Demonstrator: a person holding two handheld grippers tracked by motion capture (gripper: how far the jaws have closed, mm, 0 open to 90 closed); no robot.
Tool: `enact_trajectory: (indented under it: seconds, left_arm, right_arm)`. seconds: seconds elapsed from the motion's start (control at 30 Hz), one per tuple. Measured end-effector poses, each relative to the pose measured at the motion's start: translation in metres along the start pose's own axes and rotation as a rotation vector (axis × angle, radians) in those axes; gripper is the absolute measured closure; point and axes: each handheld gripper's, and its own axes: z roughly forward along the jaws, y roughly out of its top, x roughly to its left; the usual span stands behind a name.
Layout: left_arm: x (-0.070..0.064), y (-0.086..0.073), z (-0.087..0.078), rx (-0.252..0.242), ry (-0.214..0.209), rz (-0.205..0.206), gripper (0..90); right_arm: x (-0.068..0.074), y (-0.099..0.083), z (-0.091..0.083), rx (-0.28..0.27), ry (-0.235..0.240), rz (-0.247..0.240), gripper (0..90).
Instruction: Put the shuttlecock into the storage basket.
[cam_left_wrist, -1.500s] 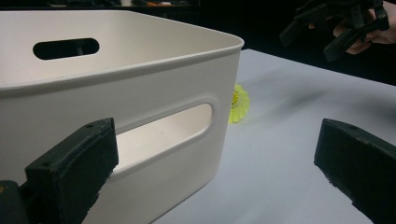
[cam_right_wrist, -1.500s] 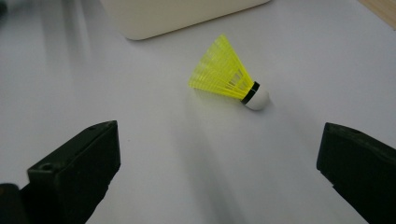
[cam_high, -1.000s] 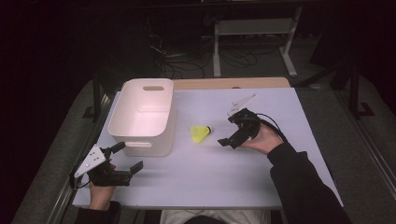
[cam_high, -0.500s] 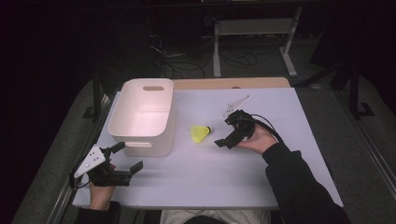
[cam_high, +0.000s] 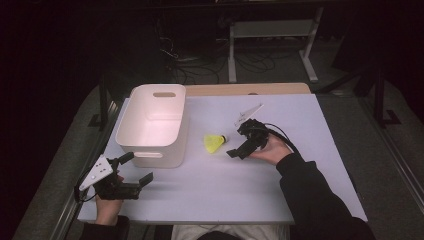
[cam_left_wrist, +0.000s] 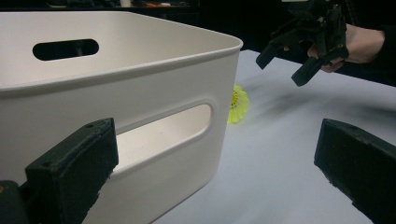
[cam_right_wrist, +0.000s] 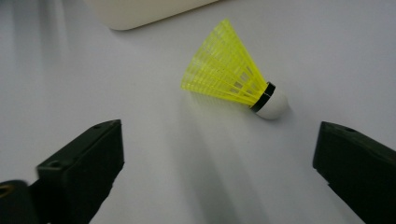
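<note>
A yellow shuttlecock (cam_high: 214, 143) with a white cork tip lies on its side on the table, just right of the white bin (cam_high: 150, 125). My right gripper (cam_high: 239, 146) is open, right beside the shuttlecock, jaws pointing at it. In the right gripper view the shuttlecock (cam_right_wrist: 233, 70) lies a short way ahead of the spread jaws, cork toward the right. My left gripper (cam_high: 134, 170) is open at the table's front left, by the bin's near wall (cam_left_wrist: 140, 107). From the left gripper view the shuttlecock (cam_left_wrist: 237, 103) peeks past the bin's corner, and the right gripper (cam_left_wrist: 285, 63) hovers beyond.
The white bin looks empty, with slot handles in its end walls. A bare wooden strip (cam_high: 245, 89) runs along the table's far edge. Past it, the dark floor holds cables and a metal stand (cam_high: 270, 45).
My right gripper has moved left and slightly toward me, closing in on the shuttlecock. The left gripper and the shuttlecock have stayed put.
</note>
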Motion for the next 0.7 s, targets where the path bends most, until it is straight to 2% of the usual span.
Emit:
enact_trajectory:
  seconds: [0.33, 0.53, 0.7]
  left_arm:
    - [0.000, 0.000, 0.000, -0.001, -0.001, -0.001, 0.0]
    - [0.000, 0.000, 0.000, -0.001, -0.001, -0.001, 0.0]
    - [0.000, 0.000, 0.000, -0.001, -0.001, -0.001, 0.0]
  right_arm:
    - [-0.001, 0.001, 0.008, 0.000, 0.038, -0.001, 15.0]
    - [-0.001, 0.002, 0.014, 0.016, 0.070, -0.016, 27.2]
    - [0.000, 0.002, 0.018, 0.025, 0.067, -0.026, 33.4]
